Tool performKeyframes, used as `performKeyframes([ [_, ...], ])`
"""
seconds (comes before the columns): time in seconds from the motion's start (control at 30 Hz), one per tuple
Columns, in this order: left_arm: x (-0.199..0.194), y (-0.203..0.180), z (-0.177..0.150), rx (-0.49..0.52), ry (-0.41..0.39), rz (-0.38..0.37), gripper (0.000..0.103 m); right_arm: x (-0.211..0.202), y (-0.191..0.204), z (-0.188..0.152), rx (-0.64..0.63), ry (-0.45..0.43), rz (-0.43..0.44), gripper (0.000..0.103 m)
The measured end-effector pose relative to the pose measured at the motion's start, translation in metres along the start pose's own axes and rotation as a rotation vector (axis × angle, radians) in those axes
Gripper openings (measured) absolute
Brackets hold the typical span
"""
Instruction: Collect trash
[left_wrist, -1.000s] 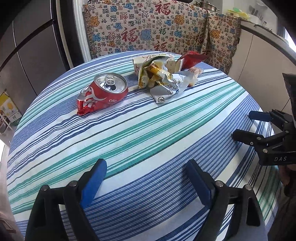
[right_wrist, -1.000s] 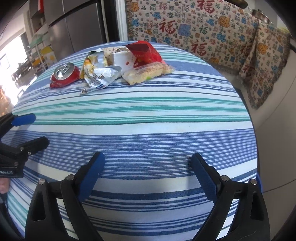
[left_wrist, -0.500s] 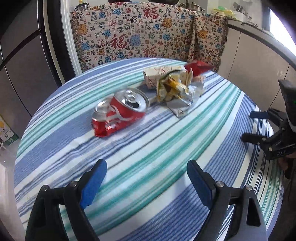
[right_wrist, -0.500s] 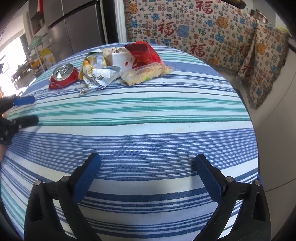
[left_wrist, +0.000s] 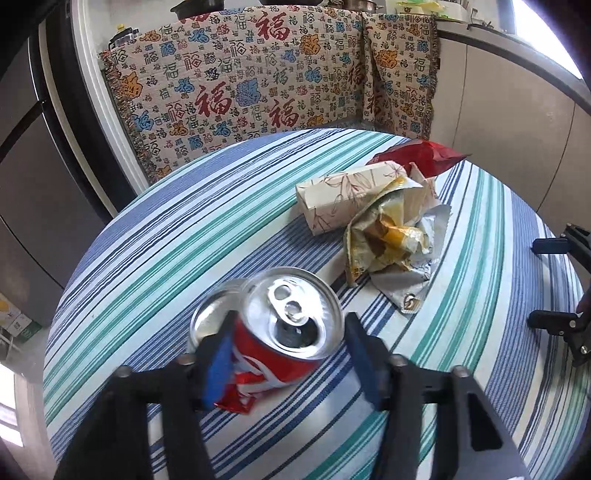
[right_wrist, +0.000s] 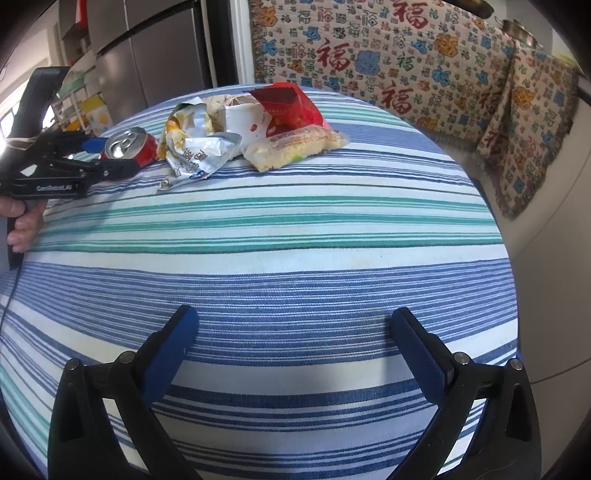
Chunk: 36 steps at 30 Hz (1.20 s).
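Left claw (left_wrist: 286, 354) straddled crushed red can (left_wrist: 273, 339) lying on striped bench (left_wrist: 461, 350), jaws closing, left pad touching can wall, right pad just short; best squeeze dented body squarely, lift straight, avoid snack wrappers (left_wrist: 391, 236) nearby; right claw (right_wrist: 295, 350) wide apart, empty

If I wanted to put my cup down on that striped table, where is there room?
The wide striped stretch of the table between the right gripper and the trash is bare. The far side is crowded: crushed can between the closing left gripper, crumpled wrappers, a paper box, a red bag.
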<state>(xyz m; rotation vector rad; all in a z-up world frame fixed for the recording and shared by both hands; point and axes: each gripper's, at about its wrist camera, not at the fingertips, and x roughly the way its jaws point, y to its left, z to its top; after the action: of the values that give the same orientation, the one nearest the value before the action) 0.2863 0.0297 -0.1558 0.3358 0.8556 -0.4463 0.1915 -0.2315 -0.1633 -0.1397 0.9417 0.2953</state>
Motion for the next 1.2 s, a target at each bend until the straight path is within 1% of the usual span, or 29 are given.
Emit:
performKeyframes([
  [0.07, -0.002, 0.003, -0.002, -0.040, -0.007, -0.009, 0.055, 0.000, 0.000, 0.000, 0.000, 0.000, 0.000, 0.103],
  [0.17, -0.011, -0.001, -0.010, -0.067, -0.009, 0.040, 0.055, 0.001, 0.000, 0.001, -0.007, 0.002, 0.005, 0.103],
  [0.27, -0.027, -0.008, -0.022, -0.130, 0.001, 0.053, 0.055, 0.001, 0.000, 0.002, -0.008, 0.007, 0.011, 0.102],
  [0.37, -0.043, -0.019, -0.032, -0.163, 0.008, 0.063, 0.055, -0.001, -0.004, 0.005, -0.012, 0.002, 0.011, 0.095],
  [0.4, -0.048, -0.022, -0.036, -0.174, 0.008, 0.062, 0.055, -0.001, -0.008, 0.007, -0.008, 0.001, 0.009, 0.091],
  [0.47, -0.056, -0.026, -0.042, -0.206, 0.005, 0.048, 0.055, 0.001, -0.019, 0.014, 0.030, -0.005, -0.002, 0.089],
  [0.53, -0.062, -0.030, -0.047, -0.242, 0.000, 0.048, 0.055, 0.004, -0.035, 0.024, 0.104, -0.013, -0.002, 0.086],
  [0.57, -0.064, -0.032, -0.048, -0.252, -0.004, 0.053, 0.055, 0.008, -0.041, 0.031, 0.145, -0.012, 0.012, 0.084],
  [0.6, -0.067, -0.034, -0.049, -0.261, -0.012, 0.062, 0.055, 0.011, -0.045, 0.038, 0.178, -0.012, 0.035, 0.079],
  [0.67, -0.072, -0.038, -0.052, -0.274, -0.025, 0.070, 0.055, 0.019, -0.044, 0.053, 0.211, -0.013, 0.088, 0.074],
  [0.7, -0.074, -0.040, -0.054, -0.279, -0.030, 0.071, 0.055, 0.023, -0.040, 0.061, 0.216, -0.016, 0.115, 0.069],
  [0.73, -0.075, -0.042, -0.055, -0.280, -0.032, 0.073, 0.055, 0.027, -0.034, 0.070, 0.219, -0.021, 0.133, 0.066],
  [0.8, -0.076, -0.045, -0.056, -0.285, -0.037, 0.081, 0.055, 0.034, -0.025, 0.087, 0.233, -0.045, 0.154, 0.066],
  [0.87, -0.076, -0.044, -0.059, -0.297, -0.032, 0.082, 0.055, 0.041, -0.020, 0.101, 0.261, -0.060, 0.155, 0.066],
  [0.97, -0.074, -0.039, -0.063, -0.325, -0.020, 0.075, 0.055, 0.060, -0.019, 0.112, 0.276, -0.042, 0.136, 0.065],
  [1.0, -0.074, -0.037, -0.064, -0.332, -0.016, 0.073, 0.055, 0.066, -0.020, 0.111, 0.274, -0.029, 0.125, 0.050],
  [1.03, -0.073, -0.036, -0.065, -0.335, -0.014, 0.071, 0.055, 0.070, -0.021, 0.110, 0.268, -0.014, 0.140, 0.036],
  [1.1, -0.074, -0.037, -0.066, -0.338, -0.014, 0.066, 0.055, 0.063, -0.021, 0.108, 0.244, -0.014, 0.139, 0.023],
  [1.17, -0.075, -0.039, -0.067, -0.344, -0.019, 0.061, 0.055, 0.049, -0.021, 0.105, 0.189, -0.015, 0.131, 0.015],
  [1.2, -0.075, -0.040, -0.066, -0.346, -0.022, 0.058, 0.055, 0.043, -0.021, 0.102, 0.151, -0.002, 0.136, 0.009],
])
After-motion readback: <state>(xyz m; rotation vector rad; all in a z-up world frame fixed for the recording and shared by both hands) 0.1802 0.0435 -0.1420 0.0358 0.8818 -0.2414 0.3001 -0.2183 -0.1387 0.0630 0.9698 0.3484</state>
